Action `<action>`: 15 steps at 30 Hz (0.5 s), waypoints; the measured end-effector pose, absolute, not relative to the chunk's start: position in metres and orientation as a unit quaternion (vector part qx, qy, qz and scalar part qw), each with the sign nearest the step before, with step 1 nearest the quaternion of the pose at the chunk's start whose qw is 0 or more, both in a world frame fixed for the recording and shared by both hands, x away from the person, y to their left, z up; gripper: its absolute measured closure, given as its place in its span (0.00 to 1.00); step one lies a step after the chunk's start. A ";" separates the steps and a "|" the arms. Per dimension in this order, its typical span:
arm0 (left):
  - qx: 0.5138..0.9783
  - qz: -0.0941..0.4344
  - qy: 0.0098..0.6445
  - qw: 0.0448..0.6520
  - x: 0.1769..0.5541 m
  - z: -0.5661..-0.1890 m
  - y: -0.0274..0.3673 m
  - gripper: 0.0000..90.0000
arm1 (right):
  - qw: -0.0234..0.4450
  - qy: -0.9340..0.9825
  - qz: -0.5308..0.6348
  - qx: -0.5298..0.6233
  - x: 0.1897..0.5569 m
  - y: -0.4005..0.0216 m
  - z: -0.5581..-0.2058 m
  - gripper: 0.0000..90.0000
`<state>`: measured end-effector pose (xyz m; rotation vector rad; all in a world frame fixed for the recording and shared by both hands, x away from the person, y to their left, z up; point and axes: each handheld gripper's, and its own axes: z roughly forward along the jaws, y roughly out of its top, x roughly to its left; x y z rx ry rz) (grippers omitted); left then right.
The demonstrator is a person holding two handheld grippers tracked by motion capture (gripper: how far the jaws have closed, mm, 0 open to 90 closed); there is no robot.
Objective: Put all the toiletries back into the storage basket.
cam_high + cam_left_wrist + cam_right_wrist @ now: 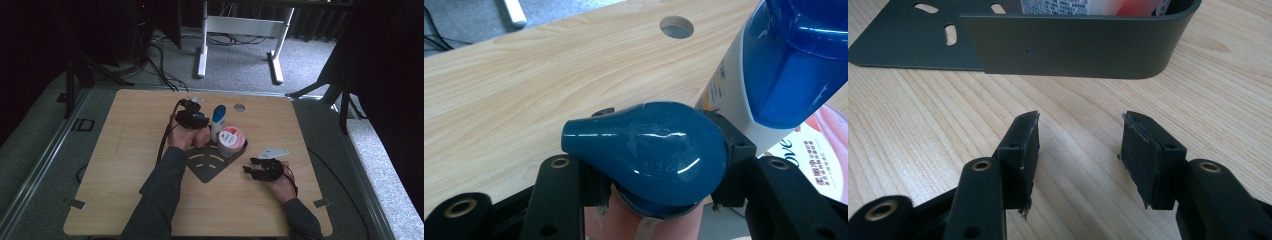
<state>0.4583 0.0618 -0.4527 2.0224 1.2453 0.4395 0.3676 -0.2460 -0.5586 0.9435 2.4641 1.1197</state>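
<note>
1. Left claw (651,200) grips a pink bottle with a teal flip cap (649,152); its two black jaws stand about half apart, pressed against the bottle's neck on either side just under the cap.
2. Right claw (1080,155) holds nothing: its two jaws stand about half open over bare wood, their worn pads facing each other across the gap.
3. Count on the counter (125,150): one teal-capped bottle, one white bottle with a blue cap (218,120), one pink round tub (231,141), one dark metal tray (205,167), one grey three-cornered plate (274,152) beside the right claw.
4. Left forearm, in a dark sleeve, reaches diagonally from the bottom edge towards the middle of the counter; the hand (182,137) is wrapped around the claw's body, which points away from the person.
5. Right hand (280,182) rests low at the right, its claw aimed left at the tray's curved wall.
6. Teal-capped bottle stands roughly upright at the tray, long axis vertical, cap top towards the left gripper view's camera; the cap's narrow tip points to the left in that view.
7. White bottle stands upright just beside it, the pink tub on its far side, near the counter's round hole (239,107).
</note>
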 end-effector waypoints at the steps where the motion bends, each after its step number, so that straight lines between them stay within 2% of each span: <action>1: 0.782 0.166 0.484 0.357 0.459 -0.453 0.063 0.57 | 0.137 0.851 0.387 0.326 0.368 -0.246 -0.559 0.55; 15: 0.787 0.140 0.490 0.349 0.458 -0.453 0.068 0.37 | 0.137 0.851 0.387 0.326 0.368 -0.246 -0.559 0.55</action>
